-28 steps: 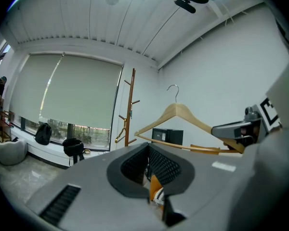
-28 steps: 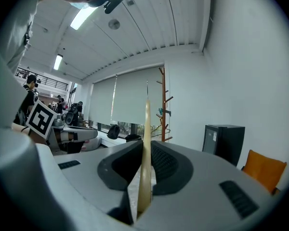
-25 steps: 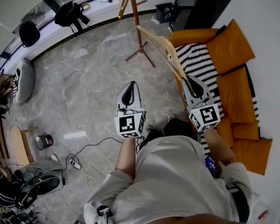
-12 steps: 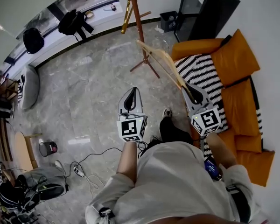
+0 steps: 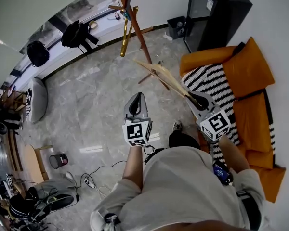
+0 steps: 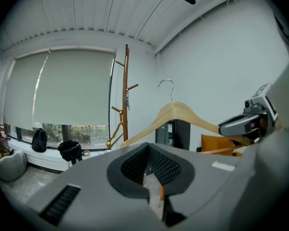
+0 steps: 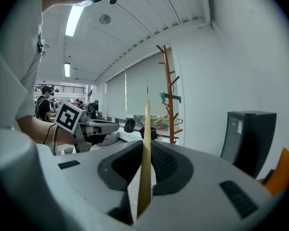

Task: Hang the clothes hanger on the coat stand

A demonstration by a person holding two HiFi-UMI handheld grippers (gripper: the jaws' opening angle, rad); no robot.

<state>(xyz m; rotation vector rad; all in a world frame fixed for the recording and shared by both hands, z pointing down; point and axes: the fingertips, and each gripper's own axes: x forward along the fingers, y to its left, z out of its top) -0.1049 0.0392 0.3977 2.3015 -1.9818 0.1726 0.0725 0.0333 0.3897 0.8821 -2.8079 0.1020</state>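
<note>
Clothes hanger (image 5: 164, 76): up in the air, pinched at one arm end by the right claw. It's near the coat stand but not on it; its wire hook (image 6: 167, 88) is free.
Right claw (image 5: 195, 97): clamped on the edge of the hanger's arm, which runs as a thin pale strip right between the pads.
Left claw (image 5: 136, 97): pressed together with nothing in it, held out next to the right one.
Coat stand (image 5: 135, 25): slim brown wooden pole with short angled pegs and splayed feet. A gold-coloured piece hangs off one side.
Floor (image 5: 86, 105): glossy grey marble-look tiles, with a tangle of cables (image 5: 94, 174) down near the person's side.
Room: orange sofa (image 5: 250, 71) with fat cushions and a black-and-white striped throw (image 5: 212, 83), against a white wall. A tall black cabinet (image 5: 216, 13) sits beyond it. Dark bags (image 5: 77, 18) are on the window ledge, and a pale roller blind (image 6: 62, 88) is pulled most of the way down.
Materials: the hanger is light, smooth wood with gently curved shoulders. The claw shells are matte grey plastic with dark ribbed pads.
</note>
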